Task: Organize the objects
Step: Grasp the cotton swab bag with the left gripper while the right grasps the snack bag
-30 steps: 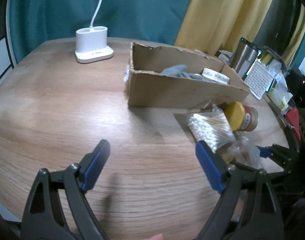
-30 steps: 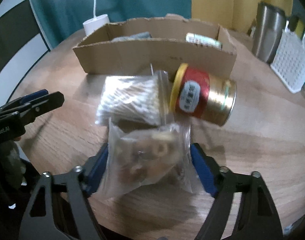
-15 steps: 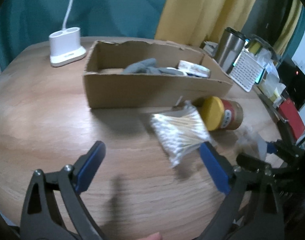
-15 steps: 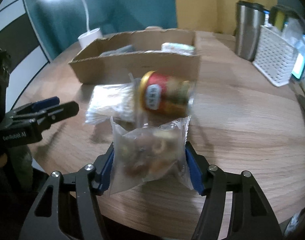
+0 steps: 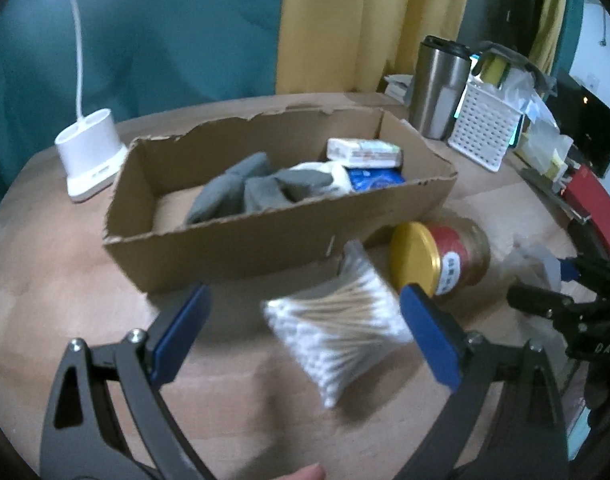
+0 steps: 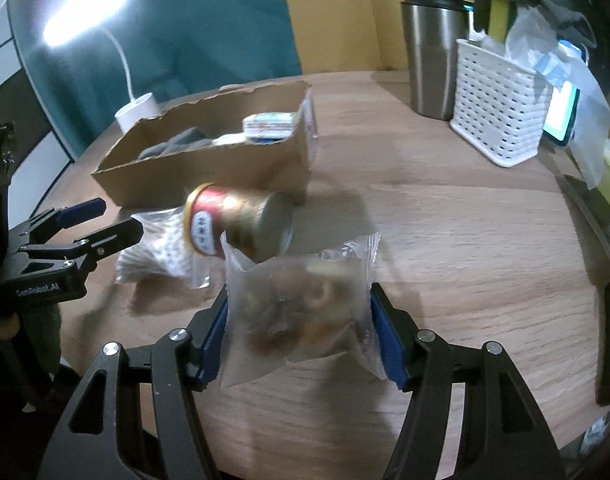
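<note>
A torn cardboard box [image 5: 241, 248] [image 6: 209, 172] holds grey cloth and small packets. In front of it lie a bag of cotton swabs [image 5: 337, 332] [image 6: 161, 252] and a red jar with a yellow lid [image 5: 437, 260] [image 6: 233, 224] on its side. My left gripper [image 5: 305, 320] [image 6: 111, 220] is open, with the swab bag between its fingers, nearer the right one and not pressed. My right gripper [image 6: 301, 320] [image 5: 545, 284] is shut on a clear snack bag [image 6: 301, 312], held just in front of the jar.
A white lamp base [image 5: 91, 156] stands left of the box. A steel tumbler [image 6: 433, 52] and a white perforated basket [image 6: 501, 108] stuffed with bags sit at the back right, with a lit phone [image 6: 561, 112] behind. Bare wooden table [image 6: 465, 240] lies right of the jar.
My left gripper has swung right and its jaws widened; the swab bag now lies between them. My right gripper closed on the snack bag and shifted right with it.
</note>
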`<state>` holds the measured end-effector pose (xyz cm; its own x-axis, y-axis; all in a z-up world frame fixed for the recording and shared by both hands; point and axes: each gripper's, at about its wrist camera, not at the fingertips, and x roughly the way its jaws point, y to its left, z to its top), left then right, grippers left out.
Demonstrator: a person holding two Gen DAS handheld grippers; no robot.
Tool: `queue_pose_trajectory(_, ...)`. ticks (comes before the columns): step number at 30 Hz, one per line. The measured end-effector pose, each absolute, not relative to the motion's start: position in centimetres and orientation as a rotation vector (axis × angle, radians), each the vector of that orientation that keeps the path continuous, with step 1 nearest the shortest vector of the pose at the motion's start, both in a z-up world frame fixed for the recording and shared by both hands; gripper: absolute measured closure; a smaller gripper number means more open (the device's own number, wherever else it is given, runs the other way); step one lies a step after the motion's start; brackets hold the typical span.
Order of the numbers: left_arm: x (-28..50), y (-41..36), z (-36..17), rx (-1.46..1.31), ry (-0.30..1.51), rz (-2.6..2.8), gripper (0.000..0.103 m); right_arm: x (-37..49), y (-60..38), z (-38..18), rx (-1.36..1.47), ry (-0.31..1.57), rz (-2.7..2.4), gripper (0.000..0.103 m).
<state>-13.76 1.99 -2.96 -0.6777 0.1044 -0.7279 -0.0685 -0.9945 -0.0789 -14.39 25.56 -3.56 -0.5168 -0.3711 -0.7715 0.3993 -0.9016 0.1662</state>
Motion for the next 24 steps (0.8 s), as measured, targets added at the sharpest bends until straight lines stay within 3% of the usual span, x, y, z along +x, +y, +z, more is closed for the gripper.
queue_pose_trajectory(10, -15.5, 3.8, -4.8, -1.231, 0.045, 2.606, 0.006, -14.6, 26.2, -3.8, 1.23, 0.022, -2.425, 0.036)
queue_pose_trajectory(24, -11.3, 5.6, -5.0, -1.284, 0.12, 2.551, 0.006, -14.2, 25.9, -3.5, 1.227, 0.035, -2.439, 0.036)
